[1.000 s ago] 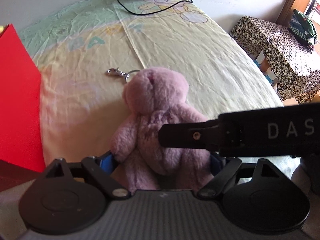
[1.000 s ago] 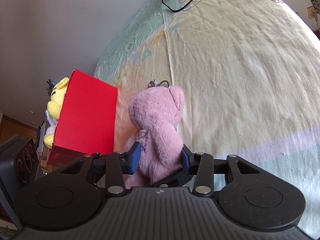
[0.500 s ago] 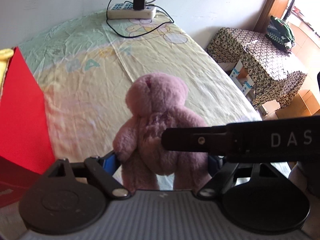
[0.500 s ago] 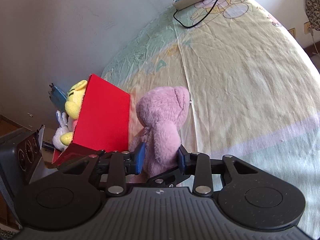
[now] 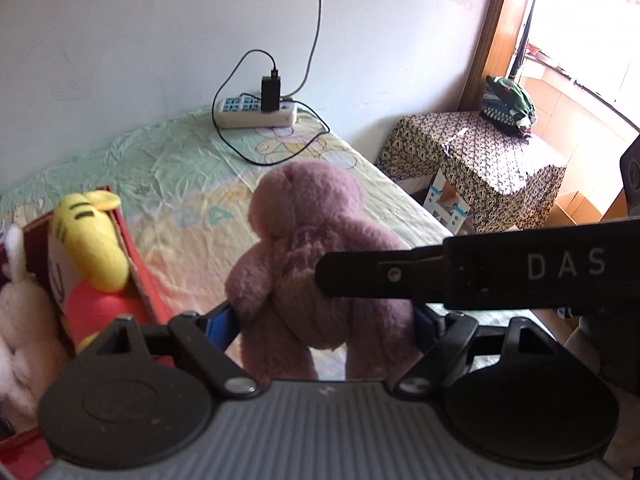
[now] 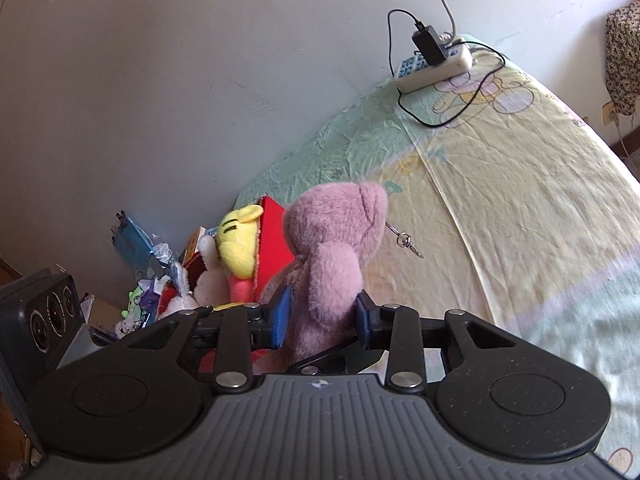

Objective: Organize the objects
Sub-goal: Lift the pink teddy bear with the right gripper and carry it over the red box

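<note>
Bedding in pale yellow and green fills both views, a bed [image 6: 520, 184] pushed against a plain wall. Nearest the cameras, both tools grip one pink bear [image 5: 316, 264]: the left tool [image 5: 326, 320] pinches it low, around the hips, and the right tool [image 6: 322, 318] clamps its body from the side, one black finger crossing the bear's back in the left view. The bear hangs clear above the sheet, head up, its key clip [image 6: 408, 240] dangling behind. It looks light and very soft; the plush squashes between the pads, so a grip on the firm torso seems safer than on a limb, which would likely fold and slip. Just to the left sits a red box [image 5: 136, 276] already holding a yellow toy [image 5: 96, 240] and a white one [image 5: 20, 312]; it is probably the bear's destination. Farther off, a power strip [image 5: 256, 114] with a charger lies by the wall, and a patterned stool [image 5: 480, 160] stands beside the bed.
</note>
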`<action>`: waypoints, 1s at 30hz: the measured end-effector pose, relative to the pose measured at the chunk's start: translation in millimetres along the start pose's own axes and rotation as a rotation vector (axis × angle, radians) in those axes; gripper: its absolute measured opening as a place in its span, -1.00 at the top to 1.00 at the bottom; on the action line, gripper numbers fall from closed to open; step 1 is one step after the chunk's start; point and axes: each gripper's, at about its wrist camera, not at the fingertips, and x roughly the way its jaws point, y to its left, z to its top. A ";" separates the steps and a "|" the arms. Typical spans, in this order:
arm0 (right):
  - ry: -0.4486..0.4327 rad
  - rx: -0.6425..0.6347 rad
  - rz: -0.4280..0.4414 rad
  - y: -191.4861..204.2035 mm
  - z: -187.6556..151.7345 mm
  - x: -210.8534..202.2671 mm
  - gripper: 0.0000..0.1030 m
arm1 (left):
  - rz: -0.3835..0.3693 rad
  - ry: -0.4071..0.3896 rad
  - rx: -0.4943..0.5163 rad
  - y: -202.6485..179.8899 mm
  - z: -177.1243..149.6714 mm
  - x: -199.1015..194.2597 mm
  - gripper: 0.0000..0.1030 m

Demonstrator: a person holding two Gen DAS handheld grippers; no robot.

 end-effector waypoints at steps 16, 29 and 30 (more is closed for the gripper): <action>-0.092 -0.147 0.119 102.4 -6.6 41.9 0.30 | 0.081 -0.173 -0.012 88.9 -7.9 -77.3 -0.59; -0.044 -0.259 0.177 128.7 -7.5 117.3 0.31 | 0.165 -0.151 -0.124 160.5 -16.8 -55.3 -0.59; -0.033 -0.263 0.173 128.3 -7.8 122.8 0.31 | 0.164 -0.141 -0.138 164.8 -17.1 -50.7 -0.59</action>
